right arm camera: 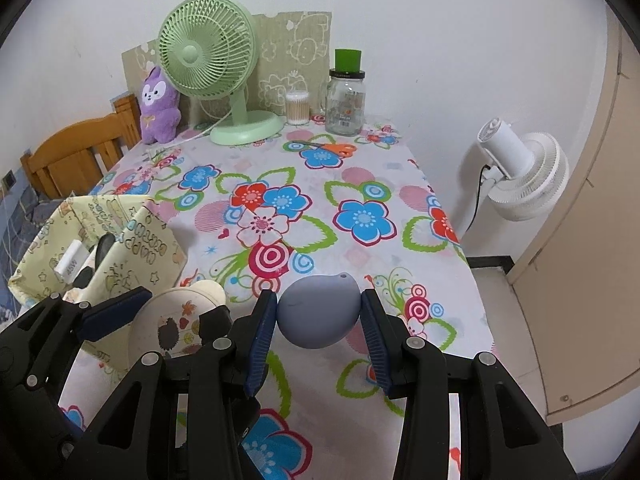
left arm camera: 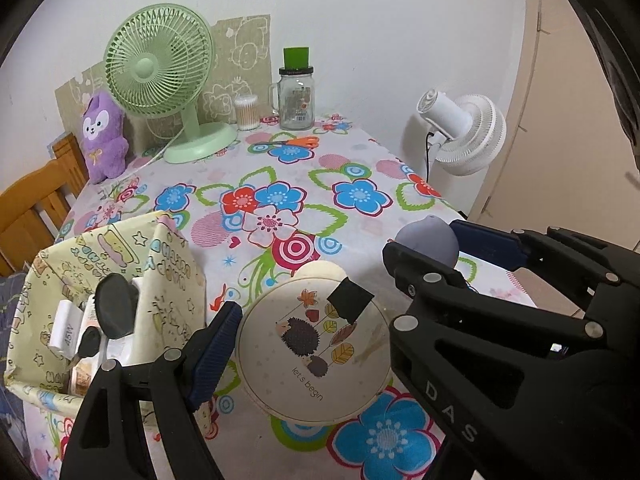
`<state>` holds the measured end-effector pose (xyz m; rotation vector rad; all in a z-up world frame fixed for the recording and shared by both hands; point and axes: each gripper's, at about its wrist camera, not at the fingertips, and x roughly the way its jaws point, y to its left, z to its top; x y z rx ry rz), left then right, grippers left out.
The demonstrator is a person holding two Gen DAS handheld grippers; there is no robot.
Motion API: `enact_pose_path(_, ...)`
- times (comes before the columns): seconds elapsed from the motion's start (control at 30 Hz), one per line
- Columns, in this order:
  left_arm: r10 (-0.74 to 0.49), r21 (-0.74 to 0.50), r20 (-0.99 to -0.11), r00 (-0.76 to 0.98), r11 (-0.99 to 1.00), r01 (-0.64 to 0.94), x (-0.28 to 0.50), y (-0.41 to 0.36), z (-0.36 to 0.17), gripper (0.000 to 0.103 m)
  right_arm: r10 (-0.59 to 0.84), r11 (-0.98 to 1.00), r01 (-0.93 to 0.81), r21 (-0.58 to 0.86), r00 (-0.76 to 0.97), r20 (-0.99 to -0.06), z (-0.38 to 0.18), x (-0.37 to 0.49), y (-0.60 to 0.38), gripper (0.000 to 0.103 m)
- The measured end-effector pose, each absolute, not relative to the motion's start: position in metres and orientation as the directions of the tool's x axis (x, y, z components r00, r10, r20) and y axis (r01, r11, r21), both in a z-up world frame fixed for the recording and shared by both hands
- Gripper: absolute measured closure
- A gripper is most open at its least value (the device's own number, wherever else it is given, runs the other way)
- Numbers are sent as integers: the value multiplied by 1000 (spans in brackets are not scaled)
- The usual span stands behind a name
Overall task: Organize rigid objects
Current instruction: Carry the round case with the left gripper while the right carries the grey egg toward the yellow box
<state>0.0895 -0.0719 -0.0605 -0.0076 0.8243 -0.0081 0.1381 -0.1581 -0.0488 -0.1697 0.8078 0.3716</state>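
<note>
Left claw (left arm camera: 308, 344) is spread around the round hedgehog-print tin (left arm camera: 314, 350), which sits low over the floral surface (left arm camera: 360, 216) just right of the patterned fabric bin (left arm camera: 168, 264). The left pad looks to be at the rim; the right finger is blocked by the right claw's body, so contact there can't be confirmed, nor whether the tin is resting or lifted. Right claw (right arm camera: 319, 322) has both blue pads against the sides of the grey-blue rounded object (right arm camera: 318, 312), pinching it just above the surface, near the right edge of the tin. Handling guess: the tin is a light, stiff, smooth disc, so grip across the diameter on the rim wall, not the lid face; it may slip or tilt if held off-centre. The grey piece looks matte and rigid with a curved body and a small hole near the top. The pads sit on its widest section, which is the right place, but a round profile can squirt out under too much squeeze. Hard to read: the black square (left arm camera: 350, 294) on the lid (sticker or loose foam?), the bin contents beyond a white adapter (left arm camera: 66, 328) and dark rounded item (left arm camera: 116, 306), and a second cream disc (left arm camera: 320, 269) behind the tin that's mostly hidden.
</note>
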Motion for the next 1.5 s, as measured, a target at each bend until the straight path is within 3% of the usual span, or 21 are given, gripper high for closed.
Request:
enact_pose_path(0.67,-20,2,-698,716,1000,30,62,-62,-27,18,264,924,-382,-18,671,-693,-12,106,-148,58)
enact_pose_path(1.5,31,21,-691,723,1000,-23,56,3,-13,18,331,891,-454,1,648,-686,5,100,-84,58)
